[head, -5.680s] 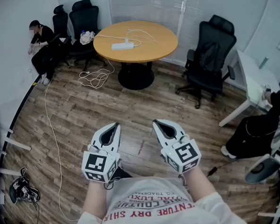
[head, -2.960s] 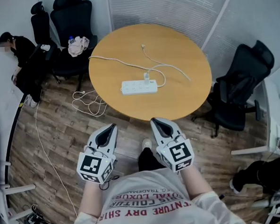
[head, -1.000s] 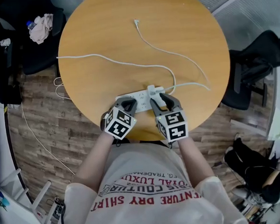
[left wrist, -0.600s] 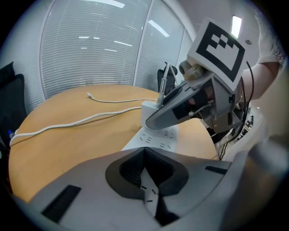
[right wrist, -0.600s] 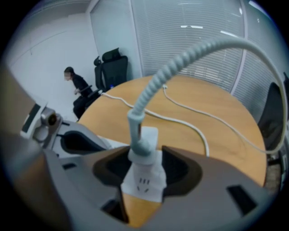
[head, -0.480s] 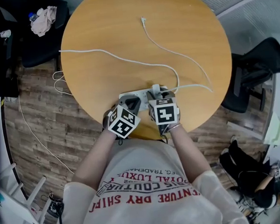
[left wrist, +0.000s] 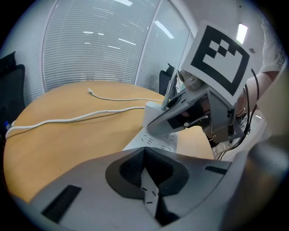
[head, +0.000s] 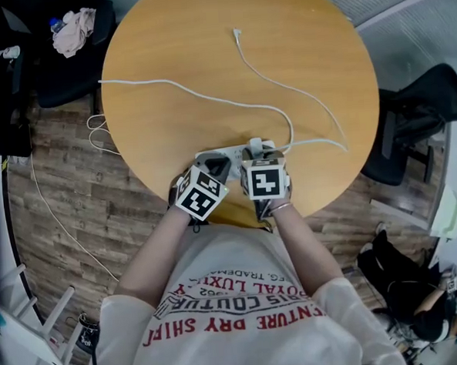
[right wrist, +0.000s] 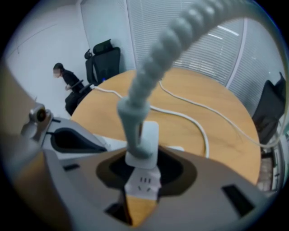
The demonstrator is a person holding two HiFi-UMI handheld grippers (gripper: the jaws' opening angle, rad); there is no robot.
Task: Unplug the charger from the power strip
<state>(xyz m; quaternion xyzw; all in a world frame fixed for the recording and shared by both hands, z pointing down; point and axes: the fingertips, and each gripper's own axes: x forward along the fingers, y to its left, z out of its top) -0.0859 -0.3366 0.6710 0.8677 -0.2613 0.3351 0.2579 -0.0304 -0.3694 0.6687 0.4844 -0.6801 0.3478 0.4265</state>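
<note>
A white power strip [head: 210, 154] lies near the front edge of the round wooden table [head: 205, 48]. A white charger [head: 255, 146] stands plugged into its right end. My right gripper [head: 262, 154] points steeply down over the charger. Its jaws are closing, and in the right gripper view the charger [right wrist: 146, 135] sits between the pads with the strip [right wrist: 143, 182] below it. My left gripper [head: 218, 164] is shut, its tips over the strip's left part [left wrist: 156, 142]. From the left gripper view the right gripper's fingers [left wrist: 180, 119] straddle the charger [left wrist: 152, 112].
The charger's thin cable [head: 284, 89] loops across the table. The strip's cord [head: 153, 86] runs off the left edge to the floor. Black office chairs stand at the right [head: 424, 104] and at the top left [head: 59, 65]. A seated person [right wrist: 67, 81] is by the far wall.
The right gripper has tipped down and sunk over the charger, with its jaws now around it. The left gripper has stayed on the strip.
</note>
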